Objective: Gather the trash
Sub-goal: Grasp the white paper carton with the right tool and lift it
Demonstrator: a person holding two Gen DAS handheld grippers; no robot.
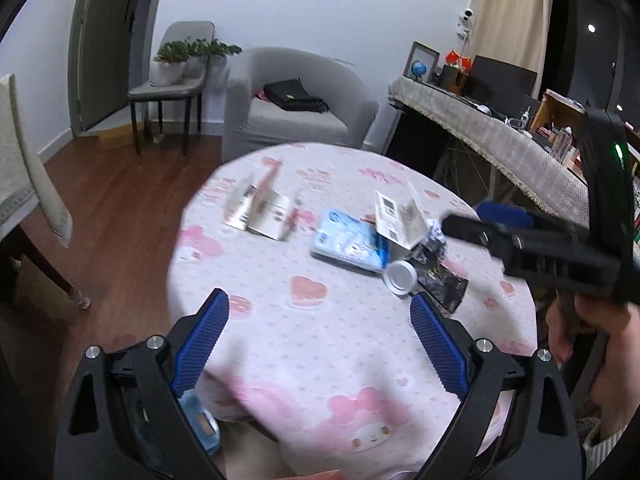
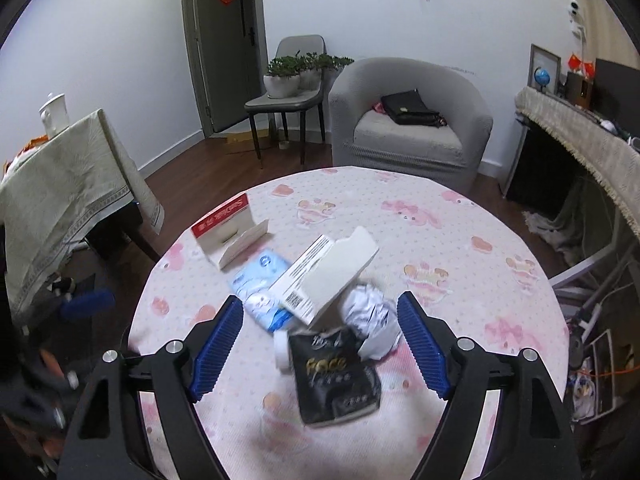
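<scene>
Trash lies on a round table with a pink patterned cloth (image 1: 340, 344). In the right wrist view I see a black pouch (image 2: 336, 376), a white round lid (image 2: 281, 350), a crumpled silver wrapper (image 2: 370, 316), a white barcode box (image 2: 328, 276), a blue packet (image 2: 260, 284) and a red-and-white carton (image 2: 228, 232). My right gripper (image 2: 320, 340) is open, its jaws either side of the black pouch, above it. My left gripper (image 1: 320, 320) is open and empty over the near table. The same box (image 1: 398, 216), blue packet (image 1: 346, 242) and lid (image 1: 400, 276) lie beyond it.
A grey armchair (image 2: 412, 120) with a black bag stands behind the table. A chair with potted plants (image 2: 296, 80) is beside it. A cloth-covered table (image 2: 68, 192) is at the left, a long covered desk (image 2: 580, 136) at the right.
</scene>
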